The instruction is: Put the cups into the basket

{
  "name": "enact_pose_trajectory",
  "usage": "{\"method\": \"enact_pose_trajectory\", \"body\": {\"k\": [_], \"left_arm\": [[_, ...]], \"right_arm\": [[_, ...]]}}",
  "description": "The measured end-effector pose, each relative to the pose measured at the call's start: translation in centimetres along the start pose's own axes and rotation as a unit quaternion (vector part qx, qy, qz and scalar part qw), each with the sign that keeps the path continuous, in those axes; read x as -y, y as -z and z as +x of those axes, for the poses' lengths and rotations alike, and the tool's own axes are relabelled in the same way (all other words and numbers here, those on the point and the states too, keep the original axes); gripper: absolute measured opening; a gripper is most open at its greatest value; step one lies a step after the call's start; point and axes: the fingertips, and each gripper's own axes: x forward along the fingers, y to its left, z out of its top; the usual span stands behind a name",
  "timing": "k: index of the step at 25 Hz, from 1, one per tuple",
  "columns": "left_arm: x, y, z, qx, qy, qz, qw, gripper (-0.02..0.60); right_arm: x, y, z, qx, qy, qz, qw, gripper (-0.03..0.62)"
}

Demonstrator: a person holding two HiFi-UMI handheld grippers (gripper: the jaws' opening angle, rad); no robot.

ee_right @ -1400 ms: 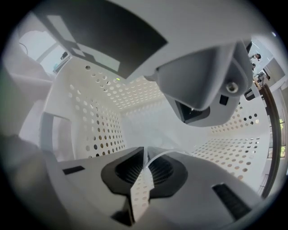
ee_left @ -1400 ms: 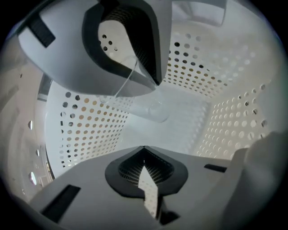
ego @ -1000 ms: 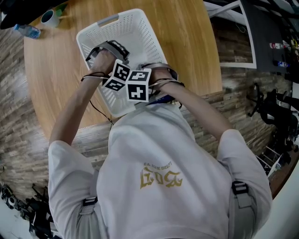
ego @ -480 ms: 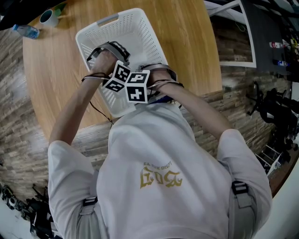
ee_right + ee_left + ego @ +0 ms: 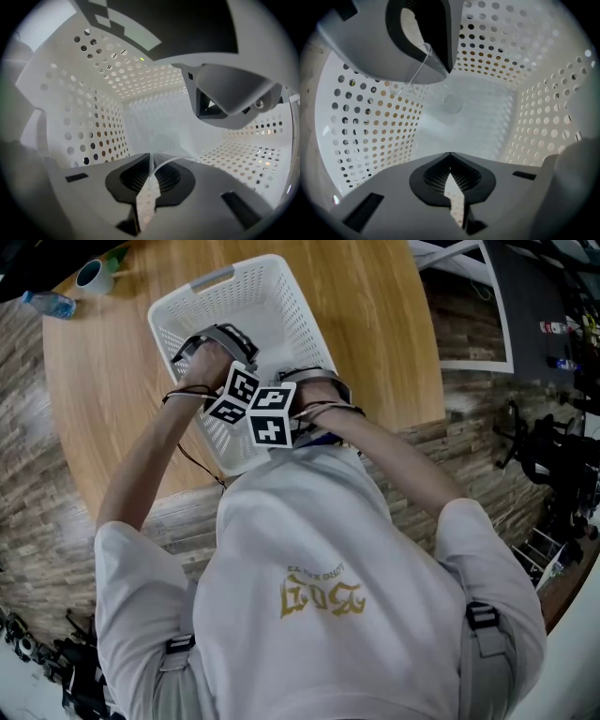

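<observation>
Right gripper view: right gripper (image 5: 151,157) pinches clear cup (image 5: 171,161) inside basket (image 5: 93,117); left gripper (image 5: 450,161) closed.

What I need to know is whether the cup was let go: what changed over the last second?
Nothing visibly moved. The left gripper and right gripper stay side by side inside the basket. Right now the right gripper is shut on the rim of the clear cup.
</observation>
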Motion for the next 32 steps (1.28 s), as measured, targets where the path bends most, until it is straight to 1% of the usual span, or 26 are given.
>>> {"method": "enact_pose_trajectory", "body": {"k": [2,3,4,5,6,7,8,9,10,11,14,15,32], "left_arm": [[-0.3,-0.1,0.4,0.004,-0.017,-0.001,0.9999,0.005],[0.1,0.1,0.0,0.001,-0.001,0.003,1.0,0.005],[1.2,0.7,-1.0,-0.011,0.049,0.014,0.9986,0.005],[3.2,1.6,-3.0,-0.033,0.141,0.034,0.9889,0.005],[5.8,2.8,-5.5,-0.061,0.259,0.059,0.9621,0.005],[8.6,4.1,-8.3,-0.09,0.381,0.085,0.9161,0.005],[11.1,5.3,-10.8,-0.114,0.487,0.107,0.8595,0.005],[13.0,6.2,-12.7,-0.131,0.559,0.122,0.81,0.005],[13.9,6.6,-13.6,-0.138,0.593,0.13,0.7824,0.005],[14.2,6.7,-13.9,-0.139,0.603,0.132,0.7749,0.005],[13.9,6.5,-13.7,-0.137,0.595,0.128,0.7815,0.005],[13.9,6.5,-13.6,-0.138,0.594,0.127,0.7825,0.005],[12.9,6.2,-13.4,-0.137,0.593,0.123,0.7841,0.005]], "right_arm": [[0.0,0.0,0.0,-0.004,0.0,-0.001,1.0,0.031],[0.1,0.0,0.0,-0.005,0.0,-0.002,1.0,0.031],[0.1,0.0,0.0,-0.005,0.001,-0.003,1.0,0.031],[0.1,0.0,0.0,-0.005,0.002,-0.004,1.0,0.031],[0.1,0.0,0.0,-0.005,0.003,-0.004,1.0,0.032],[0.1,0.0,0.1,-0.006,0.004,-0.005,1.0,0.032],[0.1,0.0,0.2,-0.008,0.004,-0.007,1.0,0.032],[0.0,-0.1,0.3,-0.012,0.004,-0.011,1.0,0.032],[0.0,-0.1,0.4,-0.015,0.004,-0.015,1.0,0.032],[0.0,-0.1,0.4,-0.016,0.005,-0.018,1.0,0.032],[0.1,-0.1,0.4,-0.015,0.005,-0.02,1.0,0.032],[0.1,0.0,0.4,-0.014,0.004,-0.019,1.0,0.032],[-0.1,-0.2,0.3,-0.007,0.004,-0.024,1.0,0.032]]}}
